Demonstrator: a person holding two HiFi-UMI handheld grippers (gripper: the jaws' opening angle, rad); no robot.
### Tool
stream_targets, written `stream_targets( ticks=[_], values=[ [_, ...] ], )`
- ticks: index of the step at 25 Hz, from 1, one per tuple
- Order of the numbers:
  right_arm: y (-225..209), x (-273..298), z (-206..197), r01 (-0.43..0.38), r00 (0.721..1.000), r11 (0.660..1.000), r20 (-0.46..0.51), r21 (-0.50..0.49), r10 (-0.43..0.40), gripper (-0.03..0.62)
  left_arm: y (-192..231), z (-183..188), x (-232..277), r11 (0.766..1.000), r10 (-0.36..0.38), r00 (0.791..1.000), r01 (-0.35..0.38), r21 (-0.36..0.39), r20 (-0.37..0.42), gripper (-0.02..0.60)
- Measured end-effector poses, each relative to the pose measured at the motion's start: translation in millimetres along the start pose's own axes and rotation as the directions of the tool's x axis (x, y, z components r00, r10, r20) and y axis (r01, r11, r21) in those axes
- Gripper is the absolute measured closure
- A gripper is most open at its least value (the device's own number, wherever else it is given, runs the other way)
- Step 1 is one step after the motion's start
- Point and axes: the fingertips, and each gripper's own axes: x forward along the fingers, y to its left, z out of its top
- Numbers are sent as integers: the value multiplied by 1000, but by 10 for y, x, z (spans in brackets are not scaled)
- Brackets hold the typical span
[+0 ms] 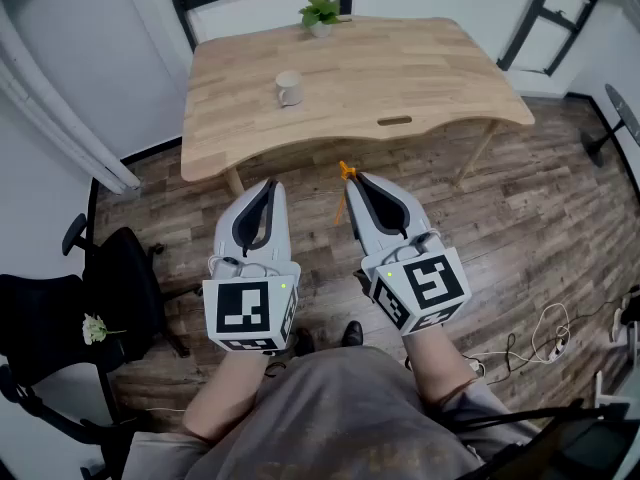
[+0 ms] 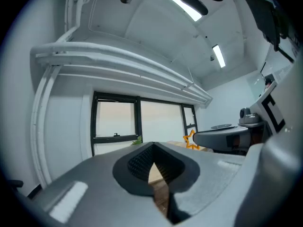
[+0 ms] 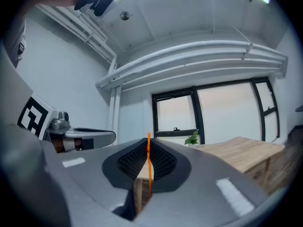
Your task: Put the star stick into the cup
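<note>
While the right tongs [image 1: 356, 179] pinched the star stick [image 1: 346, 172], its stem mostly hidden between them, the left tongs [image 1: 273, 184] stood closed, empty; the cup [image 1: 289, 89] sat well ahead.

No legible text anywhere

So, the cup [image 1: 289, 89] is being kept on the table [image 1: 420, 78], left of its middle, with the plant [image 1: 322, 12] being kept behind it at the far edge, slightly to the right. Over the floor [image 1: 540, 208], short of the table's near edge, the left gripper [image 1: 272, 184] and right gripper [image 1: 358, 179] are being held side by side. The star stick [image 1: 346, 174] is being pinched between the right one's jaws, its star poking past the tips toward the table. A chair [image 1: 120, 278] is being left well off to the left.
</note>
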Motion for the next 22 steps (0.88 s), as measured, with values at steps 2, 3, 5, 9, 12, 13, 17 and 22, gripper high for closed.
stream_targets(
  ticks=[2, 3, 5, 9, 12, 13, 17, 22],
  values=[
    [-23, 5, 6, -7, 1000, 1000, 8, -2, 7, 552, -18, -2, 26, 1000, -1, 1000, 1, 4, -1, 581],
    [-34, 0, 2, -8, 1000, 1000, 9, 0, 8, 551, -30, -8, 32, 1000, -1, 1000, 1, 6, -3, 581],
    [-56, -25, -20, -11, 1000, 1000, 7, 7, 11, 551, -63, -30, 33, 1000, -1, 1000, 1, 7, -9, 581],
    [-140, -74, -28, -24, 1000, 1000, 11, 16, 24, 551, -159, -39, 72, 1000, 2, 1000, -1, 13, -20, 581],
    [-245, -106, -16, -31, 999, 999, 21, 29, 31, 551, -252, -28, 129, 1000, 3, 1000, -3, 22, -25, 581],
    [-290, -120, -7, -33, 999, 999, 28, 39, 32, 551, -286, -23, 146, 1000, 5, 1000, -4, 23, -27, 581],
    [-452, -187, 10, -52, 998, 996, 39, 66, 50, 551, -418, -34, 180, 999, 21, 999, -20, 29, -35, 581],
    [-585, -161, -24, -85, 996, 994, 34, 72, 83, 549, -492, -91, 276, 998, 42, 998, -41, 38, -50, 581]
  ],
)
